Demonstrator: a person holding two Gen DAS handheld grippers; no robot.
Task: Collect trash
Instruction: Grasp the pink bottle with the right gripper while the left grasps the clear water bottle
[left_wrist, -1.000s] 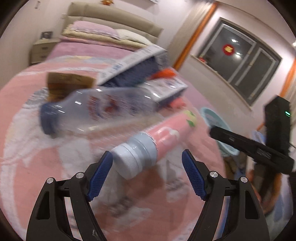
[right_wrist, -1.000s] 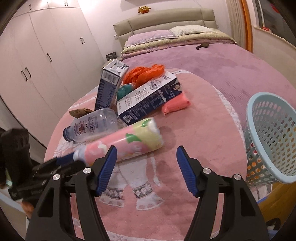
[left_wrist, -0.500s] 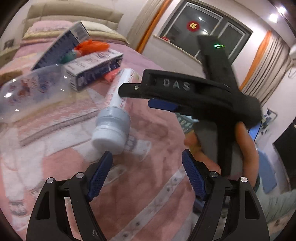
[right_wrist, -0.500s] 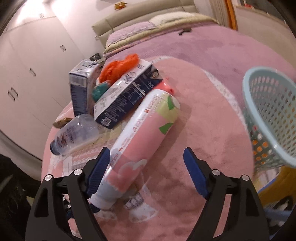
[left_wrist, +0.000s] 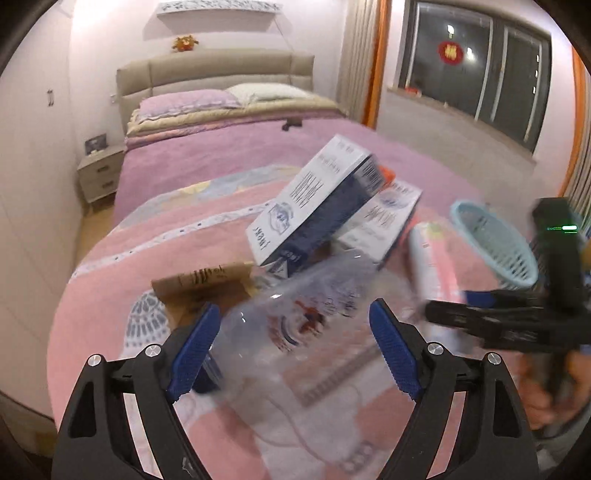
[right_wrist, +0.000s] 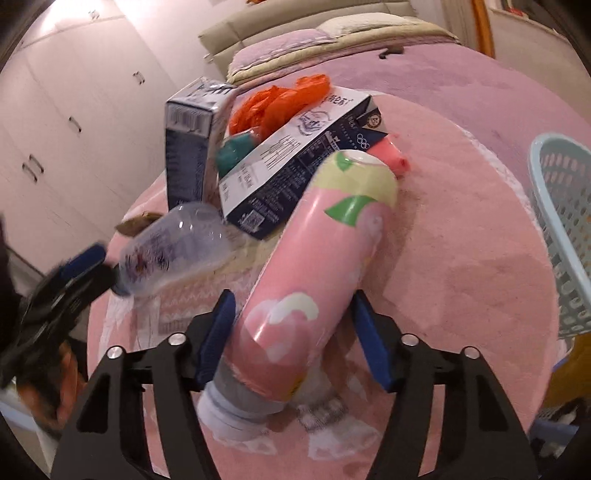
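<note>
- Right tongs (right_wrist: 292, 295): clenched on the pink bottle (right_wrist: 321, 258). The jaws have just been closing, and both blue pads (right_wrist: 218, 332) lie against the bottle's flanks, just above its grey neck and white cap.
- Left tongs (left_wrist: 293, 308): released. The jaws have just been opening, and the clear bottle (left_wrist: 306, 306) lies between them, blurred, with no pad seen pressing on it. Its blue cap shows just behind the left pad.
- Pink bottle: lies on the pink blanket (right_wrist: 461, 277) near its front edge. Its cap points toward the right wrist camera and its base touches the lower carton (right_wrist: 295, 162).
- Clear bottle: lies on its side left of the pink bottle, base toward the cartons.
- Cartons: two blue-and-white cartons sit at the middle of the blanket. The lower one lies flat; the tilted carton (right_wrist: 188, 147) leans up at the left of the pile.
- Between and behind the cartons: an orange plastic bag (right_wrist: 284, 99) and a teal object (right_wrist: 236, 153). A small pink packet (right_wrist: 391, 155) lies just beside the lower carton's right end.
- Brown paper piece (left_wrist: 207, 284): lies flat near the blanket's left edge, beside the clear bottle.
- Light-blue basket (right_wrist: 565, 240): tilted at the blanket's right edge, well apart from the pile.
</note>
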